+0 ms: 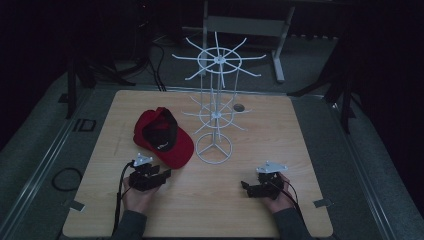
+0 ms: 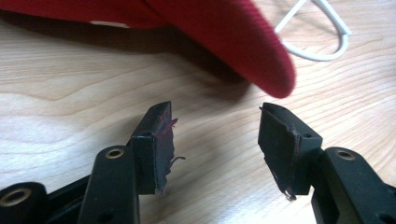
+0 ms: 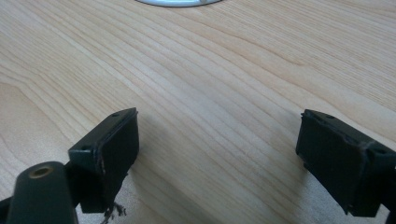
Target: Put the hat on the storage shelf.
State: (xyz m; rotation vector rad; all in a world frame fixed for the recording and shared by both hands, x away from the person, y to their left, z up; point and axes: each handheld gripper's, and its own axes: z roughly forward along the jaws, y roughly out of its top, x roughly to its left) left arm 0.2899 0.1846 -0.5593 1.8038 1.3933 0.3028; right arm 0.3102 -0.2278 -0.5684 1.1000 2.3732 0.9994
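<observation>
While we are looking down in the high view, a pale wooden tabletop is sitting in a dark room, with grey floor running along its left and right sides and a white table frame standing in the gloom at the upper centre of the frame. A red cap is lying left of centre on the tabletop, its dark inside facing up and its brim pointing toward the lower right. A white wire rack is standing just beside it at the centre, its round base resting on the wood.

We are holding the left tongs near the lower left, jaws spread and empty, just below the cap's brim. In the left gripper view the brim is hanging above the gap, apart from both jaws. The right tongs are resting at the lower right, jaws spread wide over bare wood.

Open wood is stretching across the whole right side and along the bottom edge between our hands. The upper left and upper right corners are also lying bare.
</observation>
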